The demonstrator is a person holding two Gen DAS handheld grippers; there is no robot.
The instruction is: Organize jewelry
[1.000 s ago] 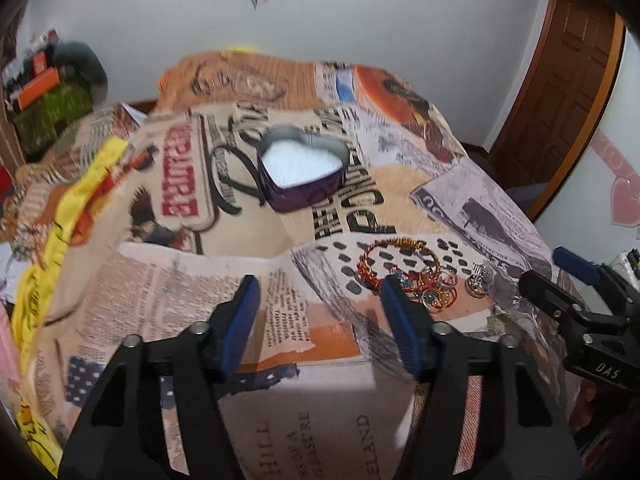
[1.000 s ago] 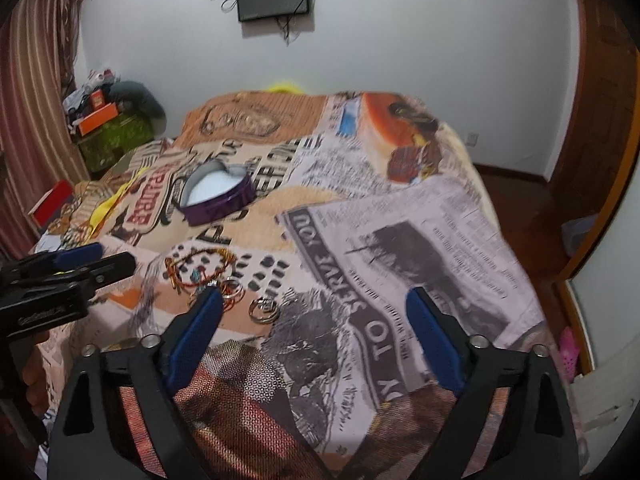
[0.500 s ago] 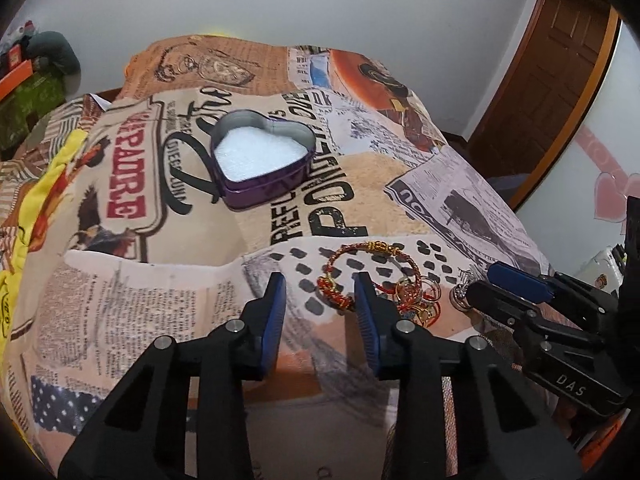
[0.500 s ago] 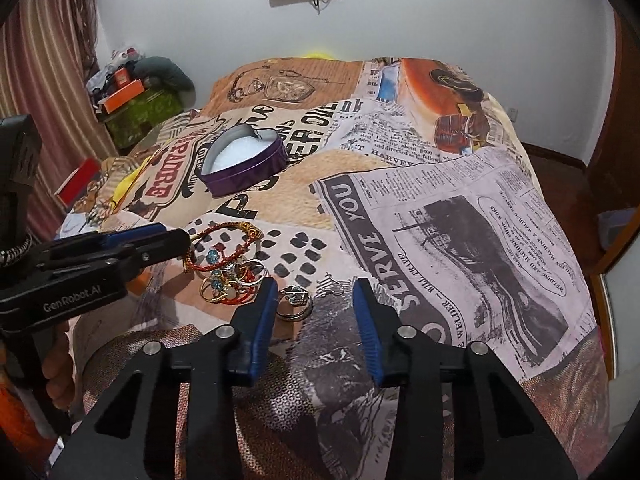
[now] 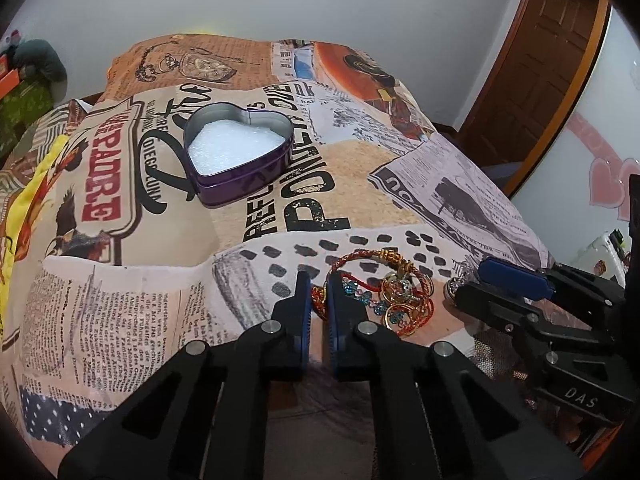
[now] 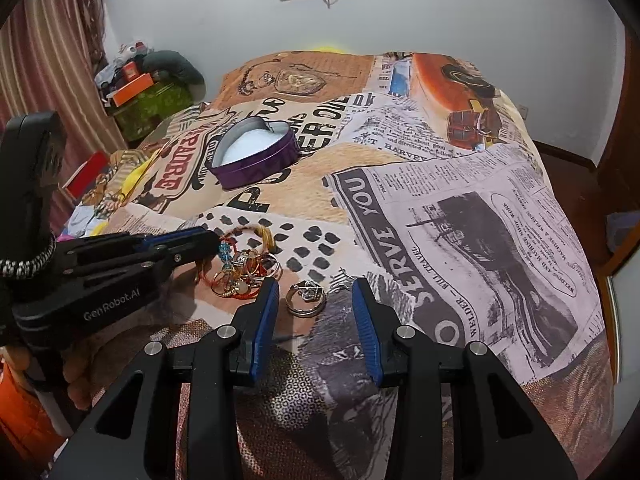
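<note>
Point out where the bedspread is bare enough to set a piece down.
Free: the newsprint stretch right of the heart tin, and the band between tin and jewelry pile. Crowded: around the pile and silver rings, where both hand-held grippers meet.

Left gripper (image 5: pixel 318 296) pinched closed, right gripper (image 6: pixel 315 296) partly open

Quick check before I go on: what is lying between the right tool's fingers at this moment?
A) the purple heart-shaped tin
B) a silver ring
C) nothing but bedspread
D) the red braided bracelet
B: the silver ring lies on the bedspread between the right tool's spread fingers, apart from both pads; the heart tin sits farther back.
</note>
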